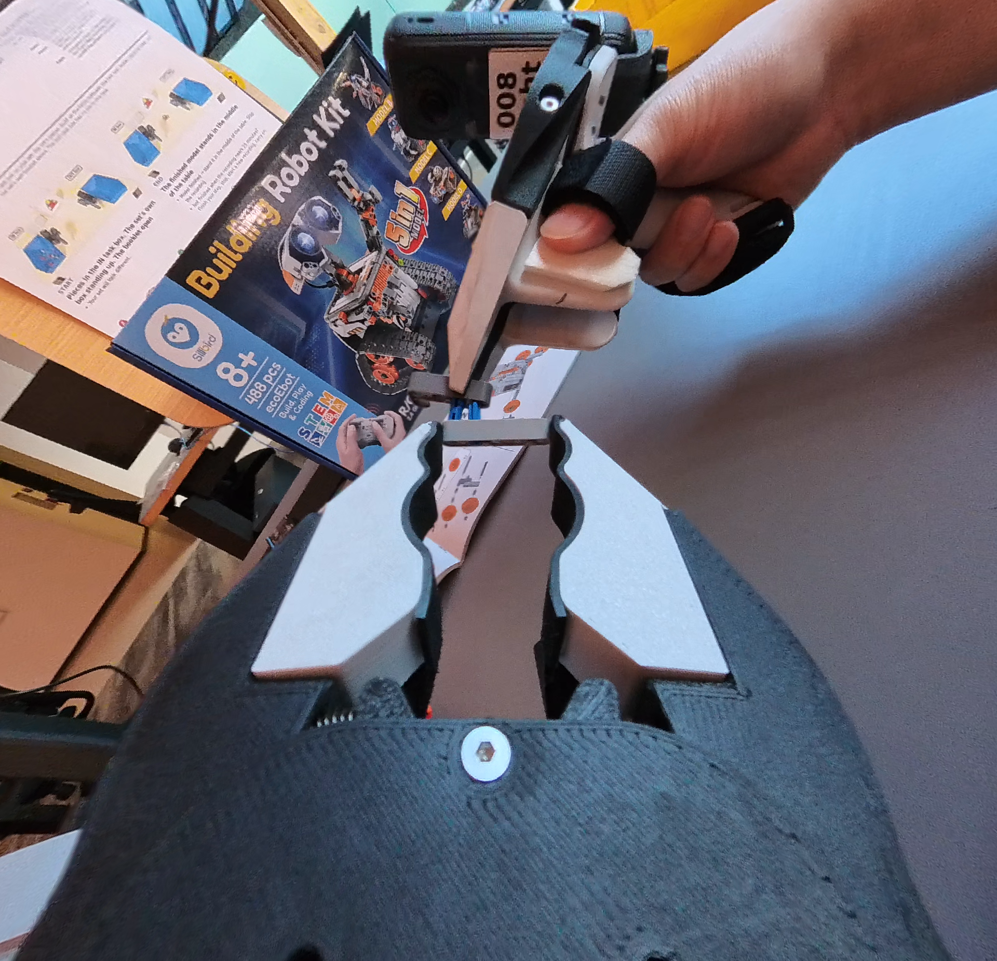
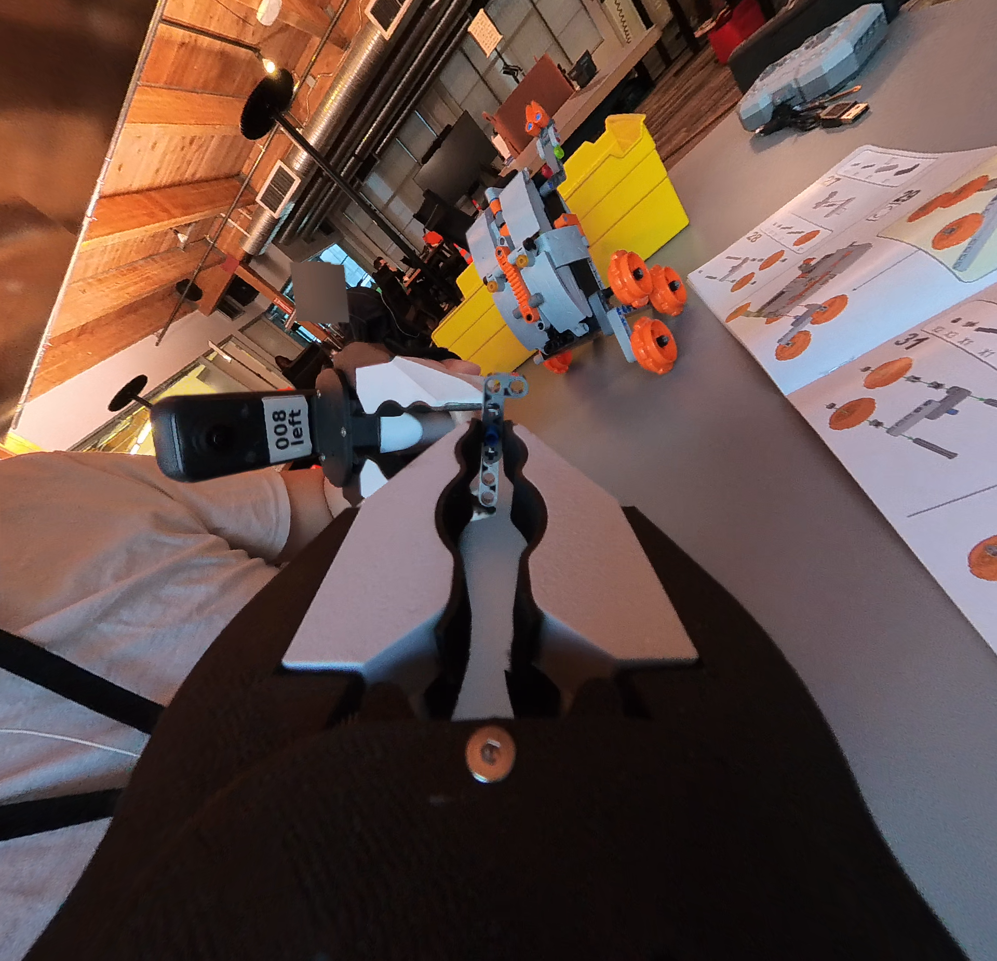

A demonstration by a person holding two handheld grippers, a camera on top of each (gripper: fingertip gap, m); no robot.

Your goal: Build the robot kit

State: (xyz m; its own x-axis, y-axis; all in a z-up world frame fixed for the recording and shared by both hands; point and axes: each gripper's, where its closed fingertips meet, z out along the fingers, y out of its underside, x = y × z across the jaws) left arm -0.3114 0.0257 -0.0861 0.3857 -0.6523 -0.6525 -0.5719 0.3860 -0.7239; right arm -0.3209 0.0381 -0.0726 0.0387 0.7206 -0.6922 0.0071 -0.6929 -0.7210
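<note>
My left gripper (image 1: 496, 432) is shut on a short grey beam (image 1: 495, 431), which lies crosswise between its fingertips. My right gripper (image 2: 490, 452), held by a hand (image 1: 755, 142), is shut on a grey holed L-shaped beam (image 2: 491, 468) that points forward. Blue pins (image 1: 464, 410) join the two beams where they meet. In the left wrist view the right gripper (image 1: 452, 390) comes down from above onto the left one's tips. In the right wrist view the left gripper (image 2: 465, 403) reaches in from the left with its camera (image 2: 232, 438).
A grey and orange wheeled robot model (image 2: 545, 276) stands on the grey table (image 2: 674, 449) before a yellow bin (image 2: 626, 195). An open instruction booklet (image 2: 863, 314) lies to the right. A blue kit box (image 1: 302, 244) and a printed sheet (image 1: 97, 125) stand beyond. A grey hub (image 2: 809, 71) is far off. The grippers are tip to tip, or close to it.
</note>
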